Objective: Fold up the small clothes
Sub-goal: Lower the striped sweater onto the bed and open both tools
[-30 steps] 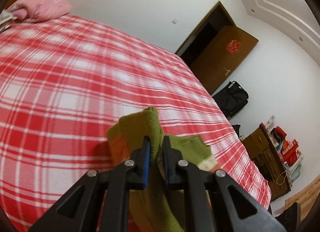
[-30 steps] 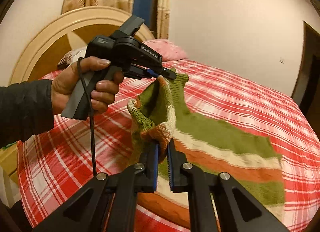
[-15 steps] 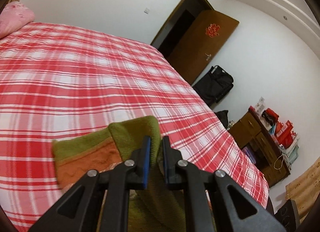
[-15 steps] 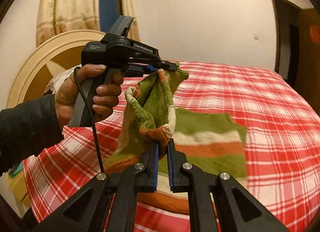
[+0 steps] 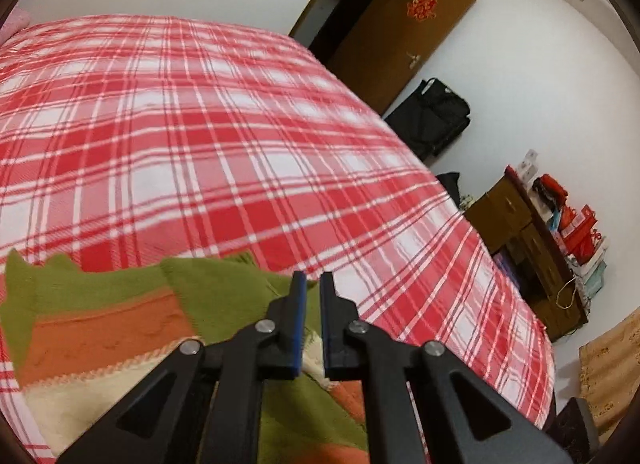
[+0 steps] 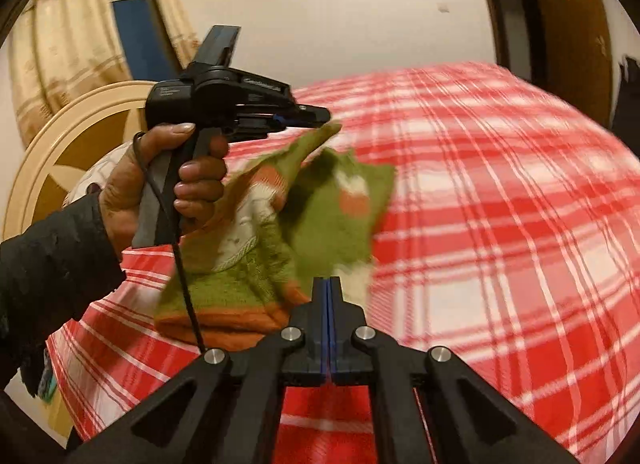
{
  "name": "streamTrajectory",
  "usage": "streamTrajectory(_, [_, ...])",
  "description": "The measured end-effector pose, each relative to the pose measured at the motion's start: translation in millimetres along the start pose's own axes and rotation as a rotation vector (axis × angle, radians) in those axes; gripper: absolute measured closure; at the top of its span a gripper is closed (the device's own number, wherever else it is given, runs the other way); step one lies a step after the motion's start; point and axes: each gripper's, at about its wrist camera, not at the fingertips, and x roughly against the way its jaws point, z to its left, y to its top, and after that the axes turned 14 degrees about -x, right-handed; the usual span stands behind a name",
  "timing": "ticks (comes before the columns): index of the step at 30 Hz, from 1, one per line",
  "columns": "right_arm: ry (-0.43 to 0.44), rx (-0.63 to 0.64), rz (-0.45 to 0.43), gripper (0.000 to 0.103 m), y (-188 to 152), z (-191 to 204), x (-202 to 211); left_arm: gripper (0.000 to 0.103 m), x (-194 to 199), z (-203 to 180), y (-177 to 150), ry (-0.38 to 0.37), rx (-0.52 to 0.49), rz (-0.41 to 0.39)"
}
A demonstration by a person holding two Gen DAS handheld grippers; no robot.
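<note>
A small knitted sweater point(image 6: 320, 216) with green, orange and cream stripes hangs bunched above the red plaid bed point(image 6: 500, 200). My left gripper point(image 6: 320, 120) holds its upper edge, with the cloth drooping from the tips. In the left wrist view my left gripper point(image 5: 313, 284) shows a narrow gap between its blue pads, with the sweater point(image 5: 120, 316) below and behind them. My right gripper point(image 6: 327, 282) is fully shut with nothing between its pads. It sits just in front of the sweater's lower part.
A cream wooden headboard point(image 6: 60, 152) and curtains point(image 6: 60, 36) stand behind the bed. A brown door point(image 5: 400, 32), a black suitcase point(image 5: 432, 120) and a wooden dresser point(image 5: 532, 248) with red boxes stand beyond the bed's far side.
My right gripper has let go of the sweater and closed empty. The sweater has swung and now hangs only from my left gripper, which has moved over the bed.
</note>
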Motion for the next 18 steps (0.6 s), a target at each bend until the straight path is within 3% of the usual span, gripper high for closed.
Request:
streamTrajectory(2, [0.014, -0.013, 0.049, 0.103, -4.8, -9.7, -5.8, 0.097, 8.5, -5.6, 0.2, 0.011, -0.019, -0.018])
streamTrajectory(5, [0.047, -0.059, 0.054, 0.103, -6.5, -19.4, -3.2, 0.094, 36.0, -18.9, 2.3, 0.052, -0.105, -0.053])
streamTrajectory(6, [0.053, -0.082, 0.051, 0.102, -5.1, -23.4, -2.2, 0.084, 42.2, -23.6, 2.5, 0.074, -0.133, -0.055])
streamTrajectory(9, [0.079, -0.152, 0.039, 0.102, 2.0, -35.1, 2.8, 0.036, 64.3, -37.4, -5.4, 0.15, -0.236, -0.082])
streamTrajectory(10, [0.102, -0.164, 0.037, 0.102, 4.5, -35.6, 4.5, 0.028, 69.8, -39.7, -8.8, 0.175, -0.26, -0.09])
streamTrajectory(13, [0.143, -0.158, 0.033, 0.102, 7.6, -27.4, 8.0, 0.027, 77.5, -37.3, -16.2, 0.186, -0.285, -0.07])
streamTrajectory(18, [0.128, -0.07, 0.02, 0.102, 13.0, 3.5, 7.7, 0.027, 70.1, -2.2, -24.6, 0.191, -0.164, -0.011])
